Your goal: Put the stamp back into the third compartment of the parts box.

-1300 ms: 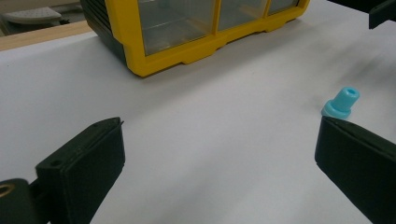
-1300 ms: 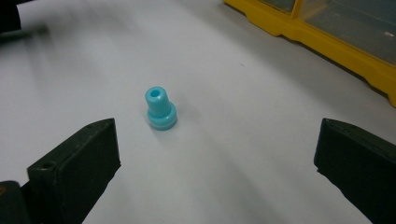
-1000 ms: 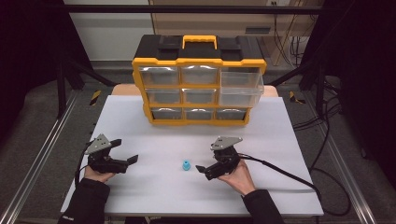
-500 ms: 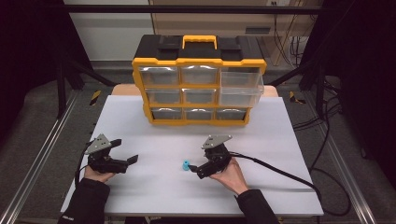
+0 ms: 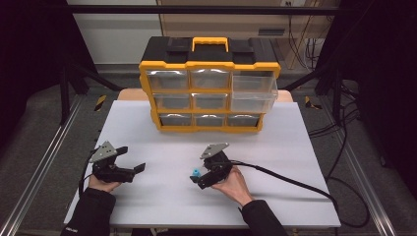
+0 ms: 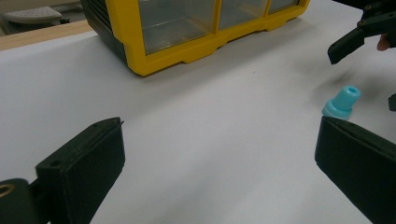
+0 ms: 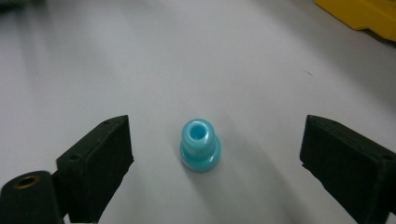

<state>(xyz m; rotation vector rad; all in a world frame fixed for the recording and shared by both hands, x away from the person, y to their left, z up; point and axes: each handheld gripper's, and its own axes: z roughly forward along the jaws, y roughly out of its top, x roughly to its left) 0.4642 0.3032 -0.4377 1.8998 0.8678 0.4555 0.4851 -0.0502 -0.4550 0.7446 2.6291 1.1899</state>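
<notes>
Between the wide-open right gripper (image 7: 215, 154) jaws stands an unmarked blue cap (image 7: 200, 145); left gripper (image 6: 219, 172) gapes empty.

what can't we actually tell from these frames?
- Drawer contents: the organizer fronts glare in the high view; the left gripper view crops it at the top edge.
- Whether the blue piece is hollow through: the right gripper view shows only its top hole.
- Left gripper jaw tips: cut off by the frame bottom.

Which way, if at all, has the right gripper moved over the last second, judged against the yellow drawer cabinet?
Yes. The right gripper has slid left across the table, away from under the cabinet's right end, up to the blue piece.
</notes>
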